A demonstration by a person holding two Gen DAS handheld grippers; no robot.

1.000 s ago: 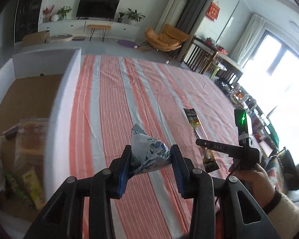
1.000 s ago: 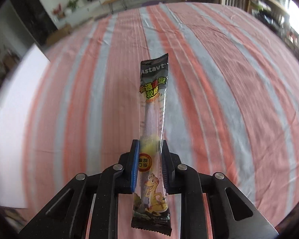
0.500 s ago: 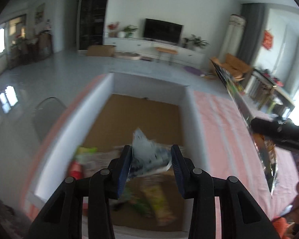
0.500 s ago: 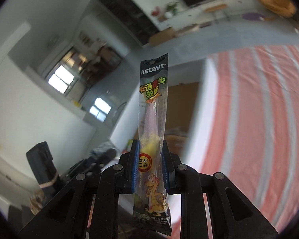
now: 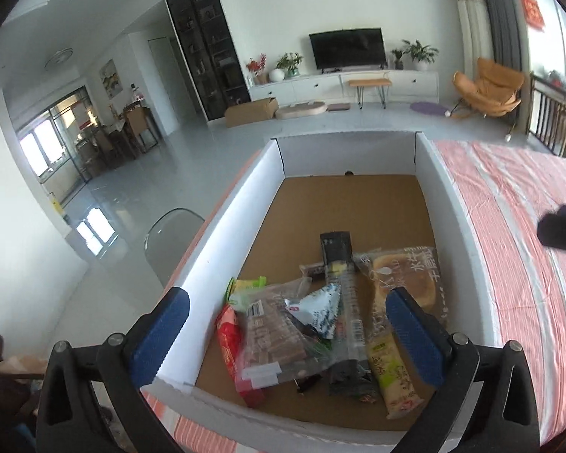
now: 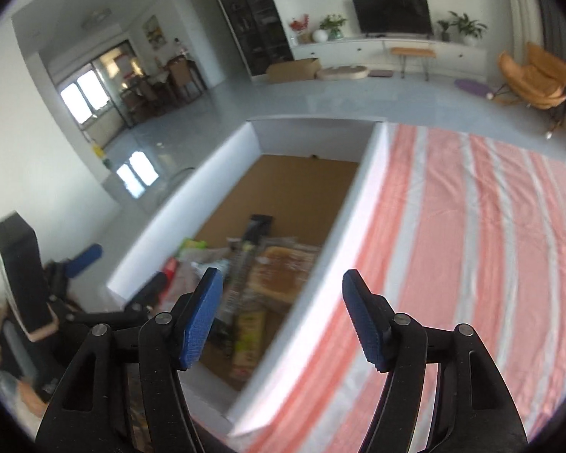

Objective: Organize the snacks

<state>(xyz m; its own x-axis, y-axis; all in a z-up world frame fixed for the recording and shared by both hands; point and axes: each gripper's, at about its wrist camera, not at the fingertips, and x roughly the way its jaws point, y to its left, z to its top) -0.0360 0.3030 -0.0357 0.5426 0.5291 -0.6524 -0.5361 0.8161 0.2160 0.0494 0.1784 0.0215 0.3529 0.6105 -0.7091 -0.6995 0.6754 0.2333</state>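
Both hand-held grippers hang over the box (image 5: pixel 449 204), the left hand-held gripper (image 5: pixel 286 315) and the right hand-held gripper (image 6: pixel 283 313) alike: their jaws have just been opening, now spread wide with nothing between them. Below, the blue-and-white packet (image 5: pixel 317 311) and the long stick snack (image 5: pixel 343 287) lie on the heap of snacks (image 5: pixel 279 336) at the near end of the box. No snack shows on the striped worktop (image 6: pixel 471 249), so the sorting looks nearly finished.

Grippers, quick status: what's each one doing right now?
Left gripper: open, jaws just opened, holding nothing, over the box.
Right gripper: open, jaws just opened, nothing between them.
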